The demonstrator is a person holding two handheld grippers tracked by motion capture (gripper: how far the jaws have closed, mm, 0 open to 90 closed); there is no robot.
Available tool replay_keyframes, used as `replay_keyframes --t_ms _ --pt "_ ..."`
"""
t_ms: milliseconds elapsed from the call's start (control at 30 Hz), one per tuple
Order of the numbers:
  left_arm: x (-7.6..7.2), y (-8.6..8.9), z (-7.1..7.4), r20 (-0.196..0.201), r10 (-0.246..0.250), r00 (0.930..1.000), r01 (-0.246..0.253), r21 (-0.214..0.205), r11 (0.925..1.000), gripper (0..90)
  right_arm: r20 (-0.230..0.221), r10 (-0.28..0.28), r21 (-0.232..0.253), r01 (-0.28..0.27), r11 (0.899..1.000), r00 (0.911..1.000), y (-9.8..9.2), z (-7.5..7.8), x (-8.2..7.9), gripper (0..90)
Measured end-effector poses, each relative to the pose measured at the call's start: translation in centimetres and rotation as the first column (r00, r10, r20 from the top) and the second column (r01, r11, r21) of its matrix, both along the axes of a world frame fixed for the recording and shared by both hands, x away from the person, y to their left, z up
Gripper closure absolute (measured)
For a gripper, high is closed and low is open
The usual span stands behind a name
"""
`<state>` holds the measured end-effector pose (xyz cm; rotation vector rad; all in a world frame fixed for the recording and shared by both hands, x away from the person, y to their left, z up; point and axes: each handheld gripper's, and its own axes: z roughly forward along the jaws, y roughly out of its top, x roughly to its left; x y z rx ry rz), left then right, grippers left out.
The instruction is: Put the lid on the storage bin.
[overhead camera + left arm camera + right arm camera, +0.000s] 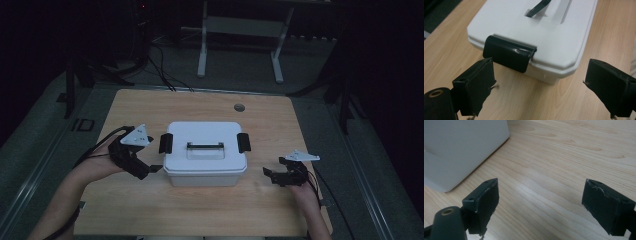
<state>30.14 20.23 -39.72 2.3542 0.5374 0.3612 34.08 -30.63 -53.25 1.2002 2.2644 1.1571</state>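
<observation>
The left gripper point(539, 85) is spread wide and holds nothing, its jaws just short of the black latch point(509, 53) on the near end of the white box point(544, 32). The right gripper point(541, 205) is likewise spread and bare, low over the table point(564, 157) beside the box's opposite end, a little apart from it. The box sits at the table's middle, lid on, its dark handle point(205, 146) flat on top, between both grippers.
</observation>
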Motion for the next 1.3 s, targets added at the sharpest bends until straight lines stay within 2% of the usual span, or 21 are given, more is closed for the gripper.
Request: replay_keyframes --t_ms 67,100,200,267,300,400,467,500,600,633,667,733,800,867,900,933,1000,1067,1133,1267,1300 --pt "0.0 0.0 0.0 0.0 0.0 1.0 0.0 0.0 1.0 8.8 -0.002 0.003 -0.003 -0.003 1.0 1.0 0.0 0.0 0.0 13.8" --pt "-0.3 0.9 -1.0 0.005 0.031 0.9995 -0.031 -0.02 0.9993 8.8 -0.001 0.003 -0.005 -0.003 1.0 1.0 0.1 0.0 0.0 13.8" --pt "-0.3 1.7 -2.2 0.007 0.062 0.998 -0.062 -0.037 0.9974 8.8 -0.001 0.003 -0.007 -0.003 1.0 1.0 0.1 0.0 0.0 13.8" --pt "-0.3 1.7 -2.2 0.007 0.062 0.998 -0.062 -0.037 0.9974 8.8 0.0 0.003 -0.006 -0.003 1.0 1.0 0.1 0.0 0.0 13.8" --pt "-0.3 2.4 -3.4 0.005 0.102 0.9948 -0.101 -0.065 0.9927 8.8 0.0 0.003 -0.004 -0.003 1.0 1.0 0.0 0.0 0.0 13.8" --pt "-0.3 3.2 -4.6 -0.012 0.133 0.991 -0.134 -0.093 0.9867 8.8 0.003 0.003 -0.002 -0.003 1.0 1.0 0.0 -0.1 0.0 13.8" --pt "-0.3 3.2 -4.6 -0.012 0.133 0.991 -0.134 -0.093 0.9867 8.8 0.004 0.001 -0.003 -0.001 1.0 1.0 0.0 -0.1 0.0 13.8" --pt "-0.3 3.5 -6.1 -0.031 0.169 0.9851 -0.171 -0.098 0.9803 8.8 0.003 -0.001 -0.004 0.001 1.0 1.0 0.0 -0.1 0.0 13.8" --pt "-0.2 3.8 -7.4 -0.048 0.218 0.9748 -0.221 -0.088 0.9713 8.8 0.008 -0.003 -0.003 0.003 1.0 1.0 0.0 -0.1 -0.1 13.8" --pt "-0.2 3.8 -7.4 -0.048 0.218 0.9748 -0.221 -0.088 0.9713 8.8 0.008 -0.003 -0.003 0.003 1.0 1.0 0.0 -0.1 -0.1 13.8" --pt "-0.2 4.3 -8.3 -0.05 0.267 0.9625 -0.27 -0.078 0.9597 8.8 0.009 -0.005 -0.005 0.005 1.0 1.0 -0.1 -0.1 -0.1 13.8" --pt "-0.2 4.5 -9.0 -0.037 0.304 0.952 -0.306 -0.066 0.9498 8.2 0.01 -0.007 -0.001 0.007 1.0 0.9999 -0.1 -0.1 0.0 13.8" --pt "-0.4 5.0 -9.7 -0.04 0.328 0.9437 -0.331 -0.089 0.9395 8.2 0.014 -0.008 -0.002 0.008 1.0 0.9999 -0.2 -0.1 0.0 13.8" --pt "-0.4 5.0 -9.7 -0.04 0.328 0.9437 -0.331 -0.089 0.9395 8.2 0.014 -0.008 -0.004 0.008 1.0 0.9999 -0.2 -0.1 0.0 13.8" --pt "-0.6 5.5 -10.8 -0.03 0.384 0.923 -0.385 -0.097 0.918 8.2 0.013 -0.01 -0.011 0.01 1.0 0.9999 -0.2 -0.2 0.0 13.8" --pt "-0.6 5.5 -10.8 -0.03 0.384 0.923 -0.385 -0.097 0.918 8.2 0.014 -0.012 -0.011 0.012 1.0 0.9998 -0.2 -0.2 0.0 13.8" --pt "-0.8 6.0 -11.7 -0.042 0.419 0.9072 -0.421 -0.114 0.9 8.2 0.011 -0.016 -0.019 0.016 1.0 0.9998 -0.2 -0.3 0.0 13.8" --pt "-0.9 6.2 -12.3 -0.055 0.432 0.9001 -0.436 -0.125 0.8914 8.2 0.011 -0.018 -0.019 0.018 1.0 0.9998 -0.2 -0.4 0.0 13.8" --pt "-1.1 6.4 -12.8 -0.065 0.434 0.8984 -0.439 -0.131 0.8888 8.2 0.014 -0.024 -0.019 0.024 1.0 0.9996 -0.3 -0.4 0.0 13.8" --pt "-1.4 6.6 -13.7 -0.08 0.457 0.8856 -0.464 -0.146 0.8735 8.2 0.022 -0.037 -0.015 0.037 0.999 0.9991 -0.4 -0.4 0.0 13.8" --pt "-1.5 6.7 -13.9 -0.08 0.459 0.885 -0.466 -0.154 0.8714 8.2 0.022 -0.042 -0.016 0.042 0.999 0.9989 -0.5 -0.5 0.0 13.8"
